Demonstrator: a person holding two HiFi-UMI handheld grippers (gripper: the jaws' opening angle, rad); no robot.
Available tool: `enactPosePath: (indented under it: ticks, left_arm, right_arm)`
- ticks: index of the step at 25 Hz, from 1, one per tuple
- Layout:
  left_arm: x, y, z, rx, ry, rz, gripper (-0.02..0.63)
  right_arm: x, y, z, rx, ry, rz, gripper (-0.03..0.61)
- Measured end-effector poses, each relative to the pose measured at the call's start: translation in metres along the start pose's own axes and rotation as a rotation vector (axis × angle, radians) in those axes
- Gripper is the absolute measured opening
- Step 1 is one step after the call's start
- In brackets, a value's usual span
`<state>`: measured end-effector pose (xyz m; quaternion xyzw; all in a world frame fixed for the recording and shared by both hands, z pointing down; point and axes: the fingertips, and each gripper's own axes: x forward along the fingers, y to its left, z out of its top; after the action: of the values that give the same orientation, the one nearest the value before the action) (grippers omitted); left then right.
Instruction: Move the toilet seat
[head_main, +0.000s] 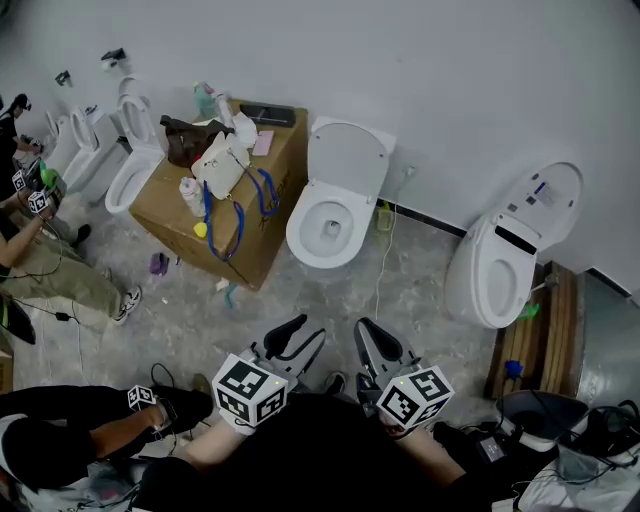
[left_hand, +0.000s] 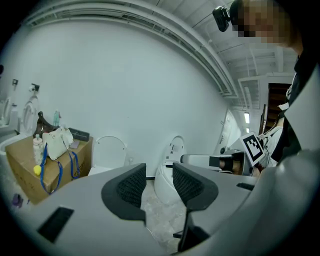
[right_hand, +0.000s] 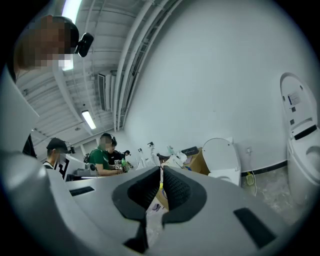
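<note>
Head view, looking steeply down.

- Left gripper (head_main: 293, 337): low in frame, jaws released and standing apart, nothing between them; well apart from the toilets.
- Right gripper (head_main: 374, 343): just beside the left, jaws clenched together, empty.
- Toilet seat (head_main: 303, 228): lies flat on the bowl of the middle toilet (head_main: 325, 250), whose lid (head_main: 347, 158) stands raised against the wall.
- Cardboard box (head_main: 170, 205): just left of that toilet, carrying bags and bottles.
- Second toilet (head_main: 492, 270): far right, lid raised.
- Seated person (head_main: 45, 265): left edge.
</note>
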<state>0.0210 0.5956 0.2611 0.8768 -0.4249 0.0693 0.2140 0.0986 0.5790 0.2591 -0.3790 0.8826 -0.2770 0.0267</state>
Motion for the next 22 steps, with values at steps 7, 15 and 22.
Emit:
enactPosePath:
  ticks: [7, 15, 22]
  left_arm:
    - [0.023, 0.01, -0.016, -0.1, 0.014, 0.039, 0.173]
    - [0.068, 0.043, -0.015, -0.121, 0.061, -0.008, 0.173]
    - [0.109, 0.107, 0.002, -0.178, 0.117, -0.058, 0.173]
  right_arm:
    - [0.008, -0.027, -0.01, 0.036, 0.072, 0.022, 0.04]
    - [0.048, -0.06, -0.005, 0.055, 0.105, -0.019, 0.04]
    - [0.111, -0.093, 0.007, 0.148, 0.124, -0.085, 0.041]
